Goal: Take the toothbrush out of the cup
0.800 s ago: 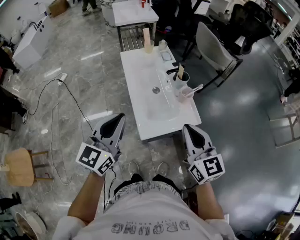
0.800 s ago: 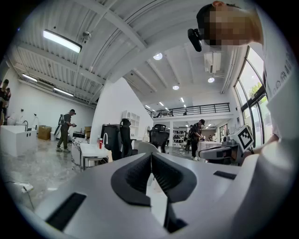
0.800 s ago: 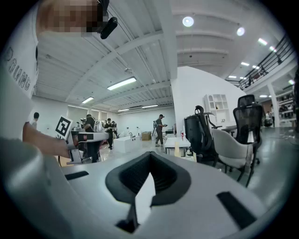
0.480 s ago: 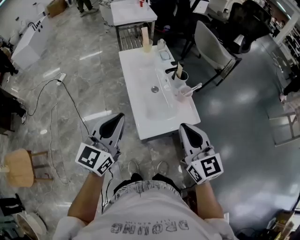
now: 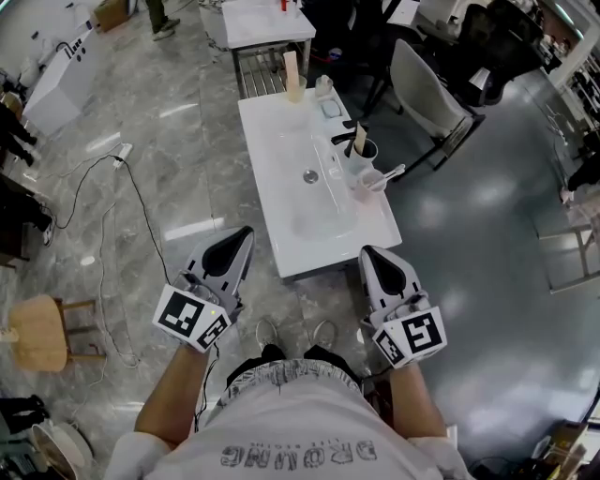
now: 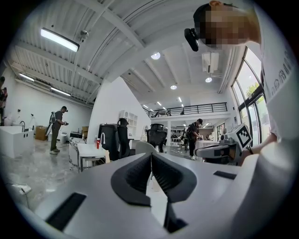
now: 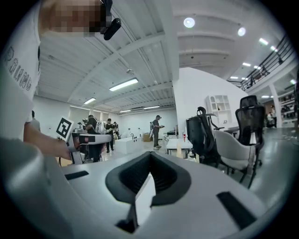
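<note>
A clear cup [image 5: 363,187] stands upright near the washstand's [image 5: 367,234] right edge. A pale toothbrush [image 5: 390,175] leans in it, tilted out toward that edge.

big open hall. grey marble floor [image 5: 187,141] on my left, darker smooth floor [image 5: 487,234] on my right. white counter [image 5: 375,230] ahead of me, white table [image 5: 267,23] behind it, grey chair [image 5: 427,94] beside. wood stool [image 5: 42,333] far left, cable [image 5: 150,208] across the marble. white ribbed ceiling [image 6: 117,51], strip light [image 6: 58,39], round lights [image 7: 189,22]. tall windows [image 6: 245,88], mezzanine rail [image 6: 191,108], white wall [image 7: 196,88].
</note>
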A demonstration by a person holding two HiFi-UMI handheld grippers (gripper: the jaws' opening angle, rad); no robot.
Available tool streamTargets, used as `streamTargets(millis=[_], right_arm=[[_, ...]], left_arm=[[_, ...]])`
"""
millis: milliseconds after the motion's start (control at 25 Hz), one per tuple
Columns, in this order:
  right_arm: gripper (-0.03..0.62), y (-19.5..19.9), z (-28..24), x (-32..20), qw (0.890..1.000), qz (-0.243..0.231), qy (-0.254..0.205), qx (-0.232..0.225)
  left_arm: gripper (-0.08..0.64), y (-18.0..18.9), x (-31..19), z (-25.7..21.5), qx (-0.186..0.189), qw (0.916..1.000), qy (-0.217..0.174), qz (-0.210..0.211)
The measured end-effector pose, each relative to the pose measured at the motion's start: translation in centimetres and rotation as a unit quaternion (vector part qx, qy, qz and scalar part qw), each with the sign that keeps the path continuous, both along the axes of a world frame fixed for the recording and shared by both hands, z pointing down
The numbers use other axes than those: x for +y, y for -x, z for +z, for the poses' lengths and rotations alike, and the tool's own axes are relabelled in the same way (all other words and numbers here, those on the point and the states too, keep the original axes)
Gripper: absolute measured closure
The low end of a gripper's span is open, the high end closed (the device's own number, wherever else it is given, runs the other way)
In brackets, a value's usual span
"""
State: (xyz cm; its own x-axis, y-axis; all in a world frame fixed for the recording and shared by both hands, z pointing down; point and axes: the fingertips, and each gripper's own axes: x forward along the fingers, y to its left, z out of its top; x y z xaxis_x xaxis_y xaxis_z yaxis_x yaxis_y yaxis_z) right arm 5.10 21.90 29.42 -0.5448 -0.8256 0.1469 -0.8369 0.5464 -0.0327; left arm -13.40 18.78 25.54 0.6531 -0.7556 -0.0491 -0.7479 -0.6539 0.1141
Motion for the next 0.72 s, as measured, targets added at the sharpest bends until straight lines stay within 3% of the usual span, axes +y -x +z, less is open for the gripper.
streamTargets(millis=[720], right_arm=[[0.584, -0.19, 0.0, -0.44, 1.0, 0.007, 0.0, 0.008]], left_arm=[[0.538, -0.15, -0.52, 0.27, -0.003, 1.0, 0.003, 0.0]])
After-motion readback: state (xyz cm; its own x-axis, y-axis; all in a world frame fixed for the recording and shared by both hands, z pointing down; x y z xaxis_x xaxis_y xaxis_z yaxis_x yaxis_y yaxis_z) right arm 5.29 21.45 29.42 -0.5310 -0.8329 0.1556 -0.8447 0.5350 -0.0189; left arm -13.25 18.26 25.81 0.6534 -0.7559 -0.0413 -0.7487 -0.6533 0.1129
